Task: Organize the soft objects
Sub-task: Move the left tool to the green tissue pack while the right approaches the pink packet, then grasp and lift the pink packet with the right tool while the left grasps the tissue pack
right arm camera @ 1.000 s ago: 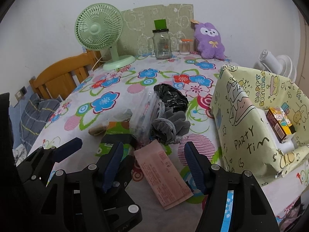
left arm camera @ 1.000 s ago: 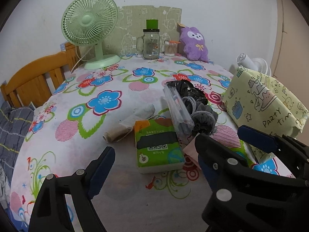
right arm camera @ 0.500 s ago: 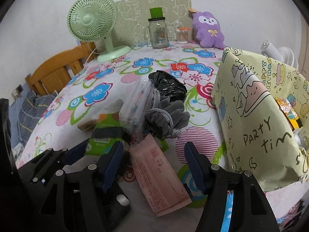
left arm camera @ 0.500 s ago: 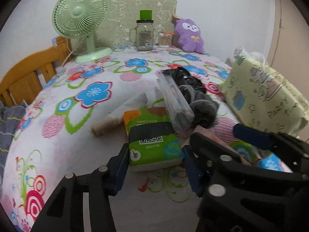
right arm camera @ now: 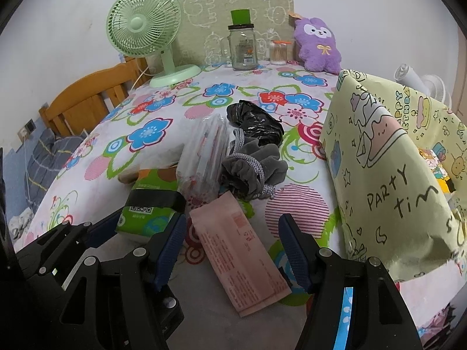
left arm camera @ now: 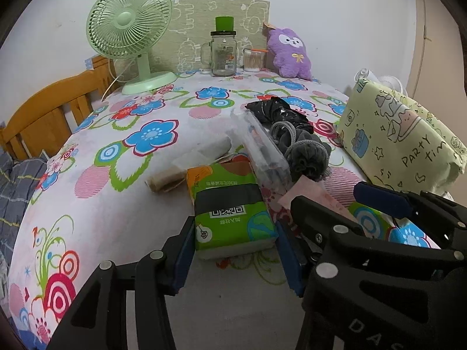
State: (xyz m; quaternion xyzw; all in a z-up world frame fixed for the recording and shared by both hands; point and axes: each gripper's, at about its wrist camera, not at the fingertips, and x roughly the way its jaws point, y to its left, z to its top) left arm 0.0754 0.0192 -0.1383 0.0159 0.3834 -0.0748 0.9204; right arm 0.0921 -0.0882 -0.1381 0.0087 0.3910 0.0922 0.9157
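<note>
Floral-clothed table (left arm camera: 122,204): tissue pack (left arm camera: 230,210), fan (left arm camera: 131,35), jar (left arm camera: 223,52).

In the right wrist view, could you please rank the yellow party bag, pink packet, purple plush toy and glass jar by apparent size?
1. Yellow party bag, clearly largest.
2. Pink packet, though it is near the camera, so its size is inflated.
3. Purple plush toy.
4. Glass jar, close to the plush; both sit far back.

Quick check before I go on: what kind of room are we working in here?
Probably a home, perhaps a bedroom or dining corner: a floral tablecloth, a green desk fan, a purple plush toy against the wall and a wooden chair back.
</note>
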